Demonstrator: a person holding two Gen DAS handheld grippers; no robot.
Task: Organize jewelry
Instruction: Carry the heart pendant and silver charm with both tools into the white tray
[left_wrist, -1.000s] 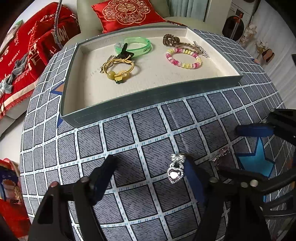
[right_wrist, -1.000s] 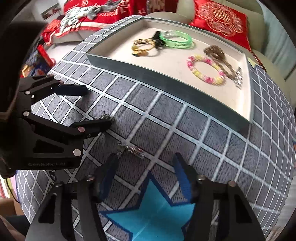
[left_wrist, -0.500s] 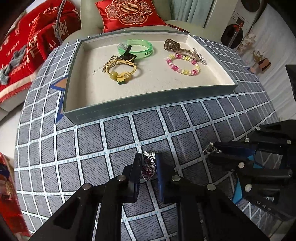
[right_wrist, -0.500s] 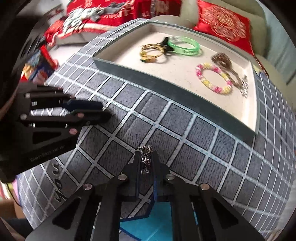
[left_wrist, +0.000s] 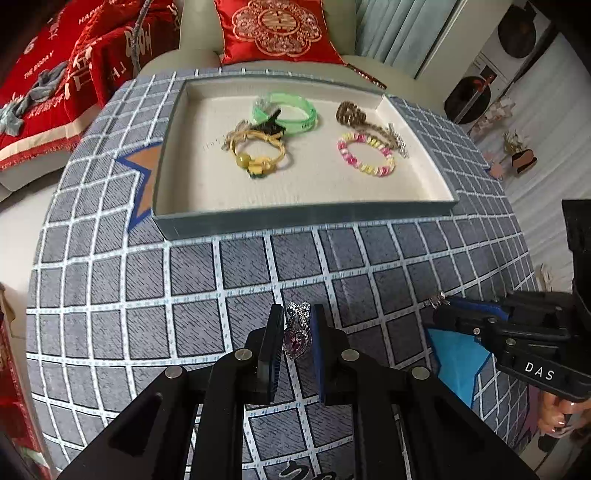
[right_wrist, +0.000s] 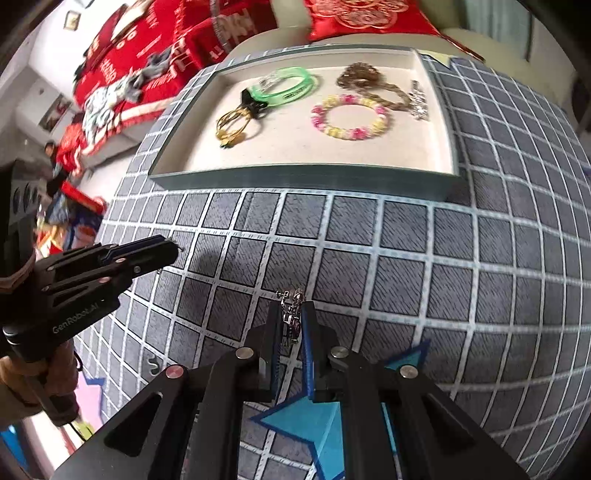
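My left gripper (left_wrist: 297, 314) is shut on a purple heart earring (left_wrist: 297, 334) with a silver bow, held above the checked cloth. My right gripper (right_wrist: 291, 306) is shut on a matching silver earring (right_wrist: 291, 317), seen edge-on. Each gripper shows in the other view: the right one (left_wrist: 439, 304) at the right, the left one (right_wrist: 173, 245) at the left. The grey-green tray (left_wrist: 303, 216) lies beyond both, holding a green bangle (left_wrist: 286, 112), a yellow cord bracelet (left_wrist: 258, 153), a pink-and-yellow bead bracelet (left_wrist: 365, 153) and a brown chain (left_wrist: 364, 120).
The round table carries a grey checked cloth (left_wrist: 110, 295) with blue (right_wrist: 314, 417) and orange (left_wrist: 146, 177) stars. A sofa with red cushions (left_wrist: 277, 29) and red fabric (left_wrist: 48, 92) stands behind. A hand grips the left tool (right_wrist: 40, 373).
Both grippers closed on the earrings, lifted them off the cloth and moved forward toward the tray; the tray now looks nearer in the right wrist view.
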